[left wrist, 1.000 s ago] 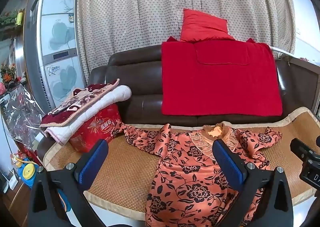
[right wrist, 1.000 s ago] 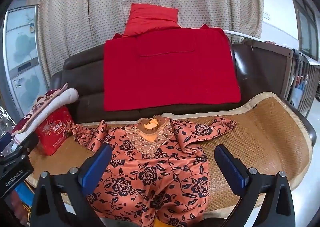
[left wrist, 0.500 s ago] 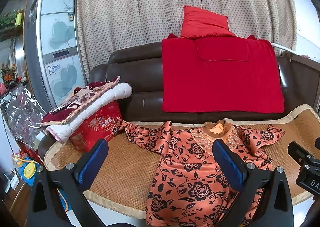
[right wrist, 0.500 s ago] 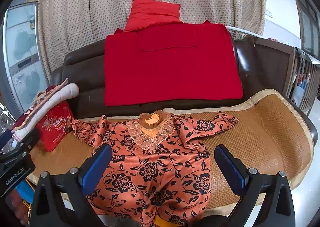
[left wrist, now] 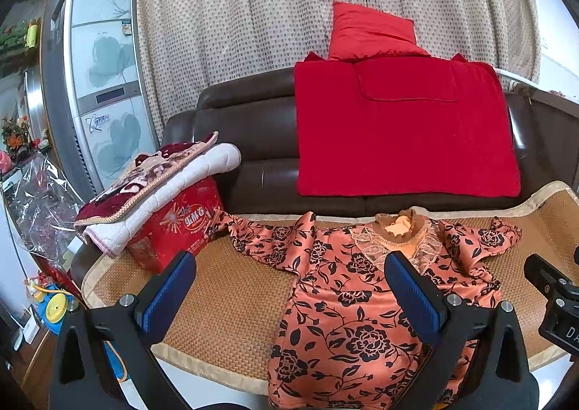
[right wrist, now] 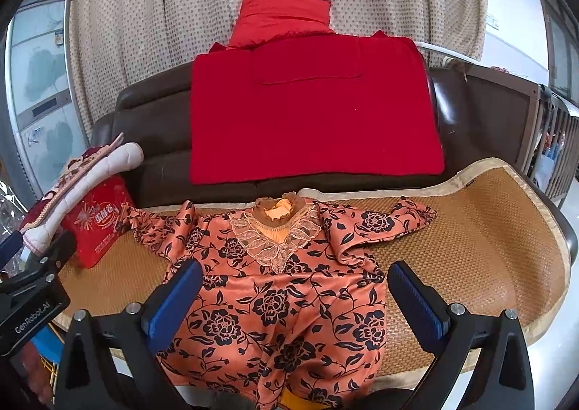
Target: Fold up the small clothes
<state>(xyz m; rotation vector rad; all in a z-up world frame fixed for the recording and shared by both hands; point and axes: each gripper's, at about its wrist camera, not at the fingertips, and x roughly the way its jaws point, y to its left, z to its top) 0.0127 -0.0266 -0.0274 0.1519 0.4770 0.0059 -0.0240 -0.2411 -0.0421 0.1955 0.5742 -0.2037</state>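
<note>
An orange dress with black flowers (left wrist: 347, 287) lies spread on a woven mat (left wrist: 235, 305) on the sofa seat, lace collar away from me, both sleeves out to the sides, hem hanging over the front edge. It fills the middle of the right wrist view (right wrist: 282, 283). My left gripper (left wrist: 289, 290) is open and empty, above the mat's front edge over the dress's left half. My right gripper (right wrist: 295, 298) is open and empty, above the dress's lower body. Each gripper's body shows at the edge of the other's view.
A red box (left wrist: 173, 225) with a folded quilt (left wrist: 155, 185) on top stands at the mat's left end (right wrist: 97, 225). A red blanket (left wrist: 401, 127) and red cushion (left wrist: 369, 32) lie on the brown sofa back (left wrist: 246, 142). A cabinet (left wrist: 101, 84) stands at the left.
Both grippers have moved a little forward and down toward the dress, which sits slightly lower and larger in both views. Both stay open. The dress has not moved.
</note>
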